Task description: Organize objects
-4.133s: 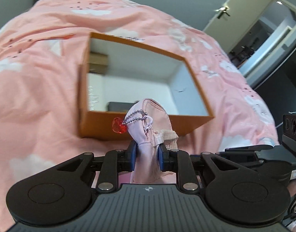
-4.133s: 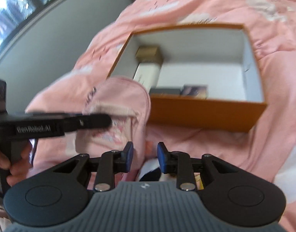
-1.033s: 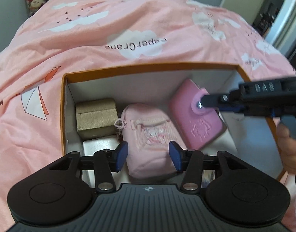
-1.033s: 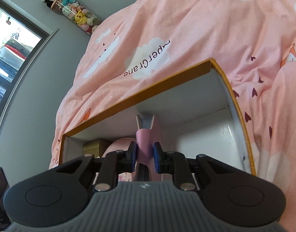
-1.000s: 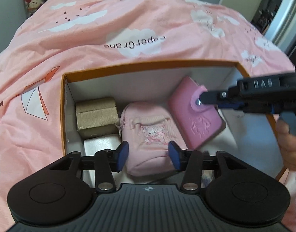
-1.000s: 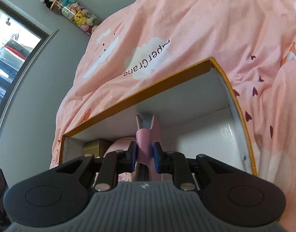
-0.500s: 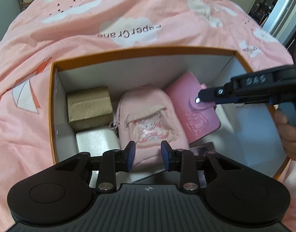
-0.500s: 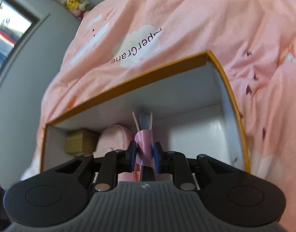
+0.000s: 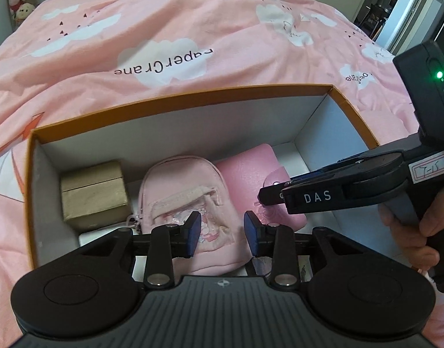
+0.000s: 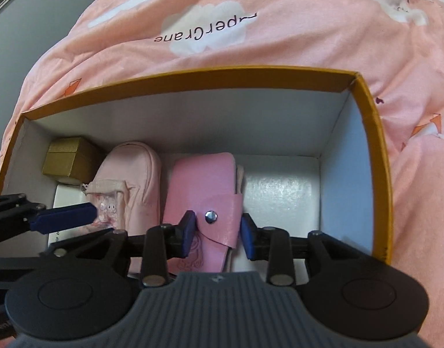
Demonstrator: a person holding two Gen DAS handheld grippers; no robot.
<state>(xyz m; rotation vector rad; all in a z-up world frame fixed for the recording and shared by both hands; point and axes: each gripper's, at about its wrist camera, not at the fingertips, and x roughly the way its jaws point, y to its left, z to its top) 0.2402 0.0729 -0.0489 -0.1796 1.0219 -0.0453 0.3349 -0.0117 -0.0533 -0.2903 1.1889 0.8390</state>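
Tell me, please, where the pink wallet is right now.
The pink wallet lies inside the orange box, between the small pink backpack and the bare white floor on the right side.

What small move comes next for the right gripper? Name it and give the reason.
Probably lift the right gripper straight up out of the orange box. Its jaws stand open on either side of the pink snap wallet, which already lies flat on the box floor beside the pink mini backpack, so nothing remains to hold.

Soft daylight, fisheye-warped edges, mild blur
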